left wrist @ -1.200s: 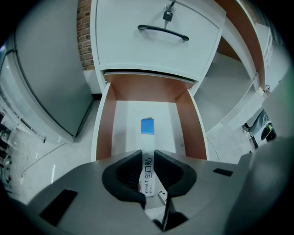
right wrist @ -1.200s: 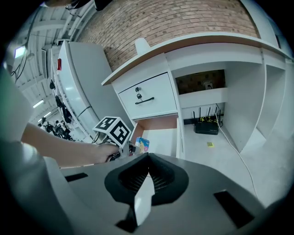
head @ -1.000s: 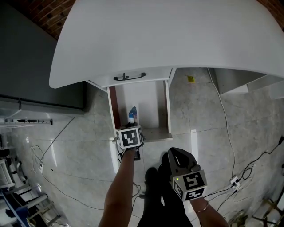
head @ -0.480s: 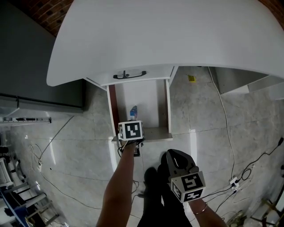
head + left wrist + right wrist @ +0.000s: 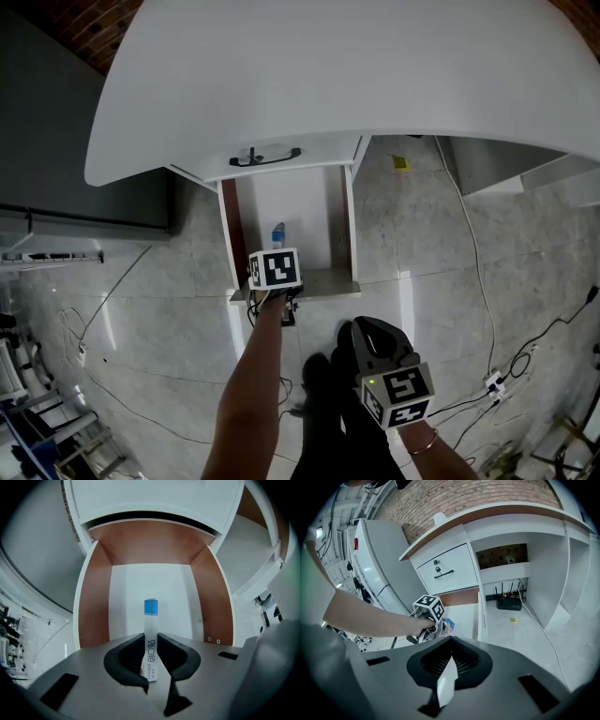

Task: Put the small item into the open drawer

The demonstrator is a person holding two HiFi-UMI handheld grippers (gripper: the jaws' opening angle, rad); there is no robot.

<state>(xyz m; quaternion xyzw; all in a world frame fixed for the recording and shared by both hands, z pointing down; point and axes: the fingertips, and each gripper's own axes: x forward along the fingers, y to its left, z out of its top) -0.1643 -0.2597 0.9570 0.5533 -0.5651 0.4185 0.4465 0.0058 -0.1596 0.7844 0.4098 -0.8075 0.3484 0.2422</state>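
Note:
The open drawer (image 5: pixel 319 211) juts out from under the white desk, with brown side walls and a white floor (image 5: pixel 126 592). The small item is a slim white box with a blue end (image 5: pixel 150 613), also seen as the blue tip (image 5: pixel 277 232). My left gripper (image 5: pixel 150 637) points steeply down over the drawer's front part, shut on the box, which stands on end between the pads. Its marker cube (image 5: pixel 275 269) hides the fingers in the head view. My right gripper (image 5: pixel 378 345) hangs lower right above the floor, jaws together; a pale strip (image 5: pixel 445 681) shows behind the tips.
A closed drawer with a black handle (image 5: pixel 266 157) sits above the open one. A grey cabinet (image 5: pixel 75 169) stands left. Cables (image 5: pixel 473 253) trail over the tiled floor, a yellow scrap (image 5: pixel 401 165) lies under the desk, and a black router (image 5: pixel 508 603) sits behind.
My left gripper has sunk with the box toward the drawer floor. The right gripper has stayed put.

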